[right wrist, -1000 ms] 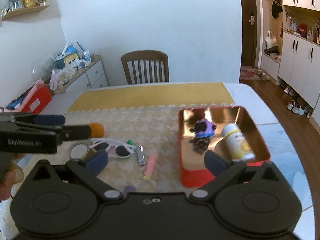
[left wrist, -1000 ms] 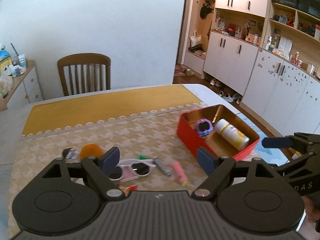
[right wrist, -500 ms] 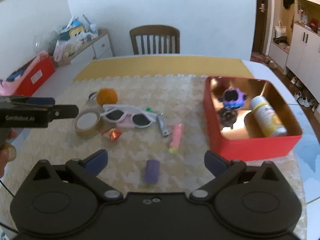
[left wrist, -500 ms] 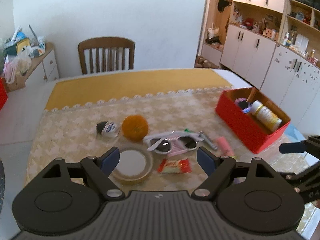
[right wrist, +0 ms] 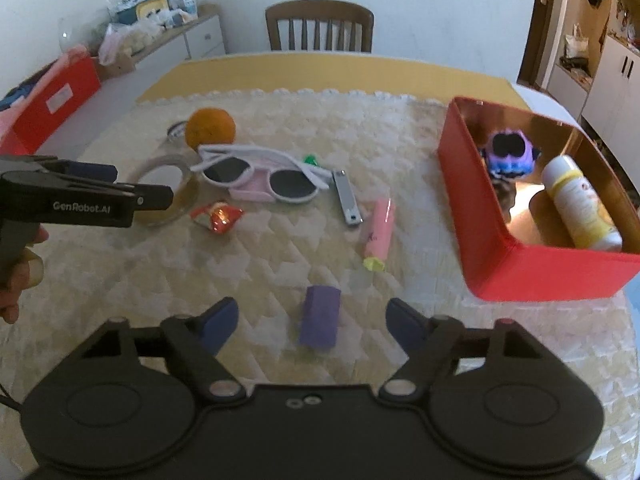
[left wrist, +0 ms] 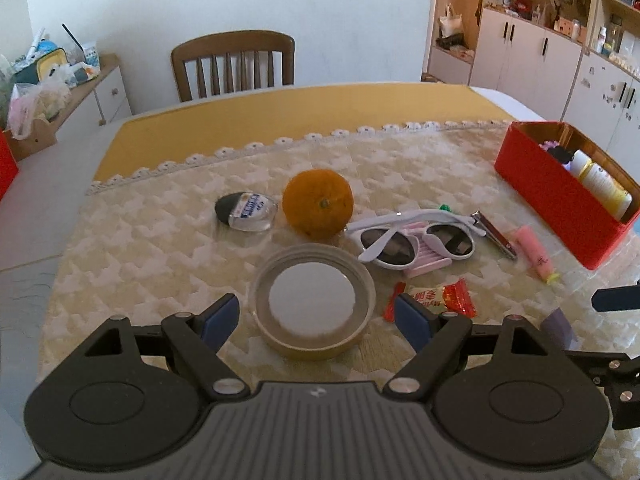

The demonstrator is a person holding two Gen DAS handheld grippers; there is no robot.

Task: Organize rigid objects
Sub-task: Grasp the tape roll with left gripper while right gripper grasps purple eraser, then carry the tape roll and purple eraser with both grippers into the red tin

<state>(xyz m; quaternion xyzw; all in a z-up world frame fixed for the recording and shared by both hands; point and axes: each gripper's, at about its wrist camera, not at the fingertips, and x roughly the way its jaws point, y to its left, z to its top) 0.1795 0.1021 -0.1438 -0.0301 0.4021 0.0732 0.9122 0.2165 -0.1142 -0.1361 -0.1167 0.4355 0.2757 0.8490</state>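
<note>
The right hand-held gripper (right wrist: 310,320), jaws just narrowed yet released, is held over the purple block (right wrist: 319,316); the left hand-held gripper (left wrist: 316,316), released, frames the tape roll (left wrist: 313,300). Beyond the roll, sunglasses (left wrist: 416,238) and the red box (right wrist: 532,268) are seen on the bench (right wrist: 280,264).

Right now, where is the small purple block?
In the right wrist view the purple block lies on the tablecloth just ahead of the open right gripper, between its fingers, below the pink tube and left of the red box.
</note>
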